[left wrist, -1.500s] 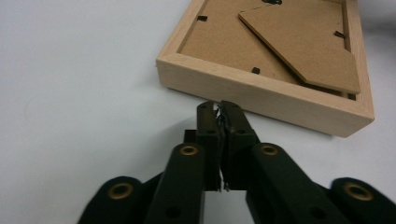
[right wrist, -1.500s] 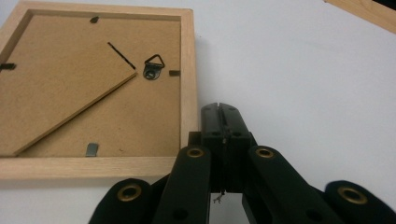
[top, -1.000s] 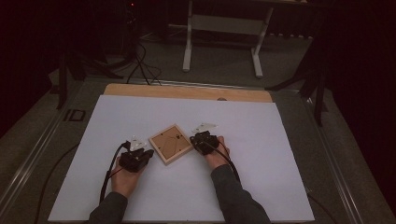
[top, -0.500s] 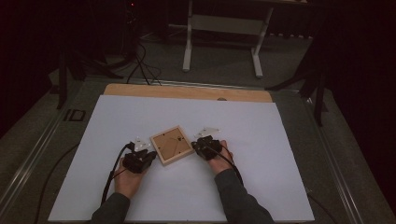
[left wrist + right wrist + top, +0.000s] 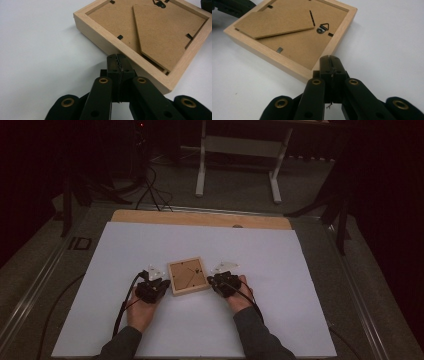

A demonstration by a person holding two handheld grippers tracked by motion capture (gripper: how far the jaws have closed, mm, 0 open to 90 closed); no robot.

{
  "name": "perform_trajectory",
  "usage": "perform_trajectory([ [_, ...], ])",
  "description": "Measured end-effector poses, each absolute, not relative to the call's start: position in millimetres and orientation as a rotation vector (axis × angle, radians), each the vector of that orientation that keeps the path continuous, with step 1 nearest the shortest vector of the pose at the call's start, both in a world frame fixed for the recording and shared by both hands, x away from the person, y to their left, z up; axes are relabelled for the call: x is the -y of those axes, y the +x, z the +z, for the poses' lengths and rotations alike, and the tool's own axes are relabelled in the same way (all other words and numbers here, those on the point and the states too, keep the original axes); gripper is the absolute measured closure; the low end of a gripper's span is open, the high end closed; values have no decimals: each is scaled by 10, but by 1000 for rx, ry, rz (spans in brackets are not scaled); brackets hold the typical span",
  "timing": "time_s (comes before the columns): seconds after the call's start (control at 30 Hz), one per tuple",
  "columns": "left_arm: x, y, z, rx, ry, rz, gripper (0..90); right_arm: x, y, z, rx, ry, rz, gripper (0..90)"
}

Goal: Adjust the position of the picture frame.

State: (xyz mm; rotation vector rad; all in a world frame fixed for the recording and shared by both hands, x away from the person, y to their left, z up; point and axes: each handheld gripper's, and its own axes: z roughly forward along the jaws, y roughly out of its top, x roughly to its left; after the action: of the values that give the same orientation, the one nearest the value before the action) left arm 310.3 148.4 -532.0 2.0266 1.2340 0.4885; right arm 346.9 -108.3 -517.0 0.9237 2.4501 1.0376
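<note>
A small square wooden picture frame [image 5: 187, 275] lies face down on the white table sheet [image 5: 280, 270], its brown backing board, stand flap and hanger ring up. My left gripper [image 5: 161, 284] sits at the frame's left side, jaws shut with nothing between them. In the left gripper view its closed tips [image 5: 117, 58] rest against the frame's [image 5: 147, 32] near wooden edge. My right gripper [image 5: 214, 281] is at the frame's right side, also shut and empty. In the right gripper view its closed tips [image 5: 330, 60] touch the frame's [image 5: 294, 32] rim near a corner.
The white sheet covers a wooden tabletop whose bare strip [image 5: 200, 218] shows at the far edge. Cables [image 5: 125, 302] trail back from both grippers toward the person's forearms. A white metal stand [image 5: 237, 150] is on the floor beyond the table.
Both hands have shifted slightly toward the near edge of the table, the right one a little more. The frame stays about where it was, and both grippers remain shut.
</note>
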Motion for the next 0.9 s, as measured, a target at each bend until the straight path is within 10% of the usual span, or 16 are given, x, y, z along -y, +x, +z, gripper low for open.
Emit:
perform_trajectory([
  [0.9, -1451, 3054, -5346, -1177, 2061, 495, 895, 1192, 3237, -5223, -2458, 907, 1046, 898],
])
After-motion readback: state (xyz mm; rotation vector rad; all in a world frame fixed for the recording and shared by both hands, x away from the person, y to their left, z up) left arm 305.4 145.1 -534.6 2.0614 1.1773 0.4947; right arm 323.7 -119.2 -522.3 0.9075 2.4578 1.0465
